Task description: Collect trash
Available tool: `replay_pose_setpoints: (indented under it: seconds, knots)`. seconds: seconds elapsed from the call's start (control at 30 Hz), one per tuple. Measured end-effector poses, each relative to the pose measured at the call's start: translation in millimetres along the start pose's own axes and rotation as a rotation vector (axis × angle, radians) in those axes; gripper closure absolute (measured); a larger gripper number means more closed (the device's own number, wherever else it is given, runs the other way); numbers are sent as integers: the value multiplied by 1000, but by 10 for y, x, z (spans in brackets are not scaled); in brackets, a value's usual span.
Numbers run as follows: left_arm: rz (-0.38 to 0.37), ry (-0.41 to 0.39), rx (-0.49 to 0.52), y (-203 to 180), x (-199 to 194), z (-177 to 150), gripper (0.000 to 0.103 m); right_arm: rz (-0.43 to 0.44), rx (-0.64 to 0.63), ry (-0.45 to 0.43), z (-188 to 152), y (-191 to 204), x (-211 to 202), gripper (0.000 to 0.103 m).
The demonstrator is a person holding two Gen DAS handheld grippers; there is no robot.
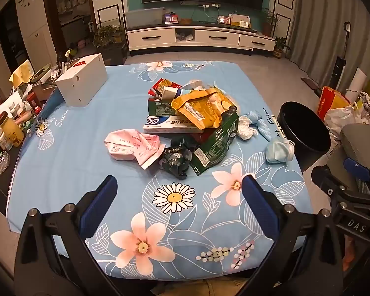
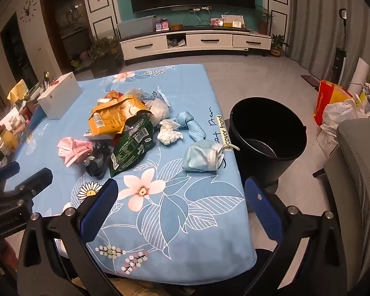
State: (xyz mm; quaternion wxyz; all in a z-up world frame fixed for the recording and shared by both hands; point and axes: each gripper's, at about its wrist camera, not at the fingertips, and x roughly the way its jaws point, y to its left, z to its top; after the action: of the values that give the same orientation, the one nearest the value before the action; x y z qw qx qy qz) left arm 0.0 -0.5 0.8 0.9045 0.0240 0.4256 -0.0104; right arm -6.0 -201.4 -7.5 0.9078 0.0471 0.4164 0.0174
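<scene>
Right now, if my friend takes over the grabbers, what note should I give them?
Left gripper: open, empty, above the near part of the table.
Right gripper: open, empty, near the table's right edge.
Trash: all on the blue flowered tablecloth. The yellow bag, green bag, pink wrapper, white tissue and face mask lie in a loose heap.
Bucket: black, on the floor by the table's right side.
Done: nothing picked up yet.
Left: move every piece into the bucket.
</scene>
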Motion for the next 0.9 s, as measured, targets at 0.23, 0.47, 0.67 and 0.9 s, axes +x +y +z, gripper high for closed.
replay_pose_setpoints:
  seconds: [0.23, 0.47, 0.67, 0.9]
  knots:
    - [2, -5, -3, -19, 10, -5, 3, 2, -3, -3, 1, -4, -9, 3]
    - [-1, -9, -2, 6, 5, -16, 3, -2, -2, -6, 7, -6, -18, 3]
    - [0, -12, 6, -3, -41, -4, 3, -1, -1, -9, 17, -37, -41, 3]
    - [3, -18, 17, -23, -64, 2, 3, 3, -2, -8, 20, -37, -37, 3]
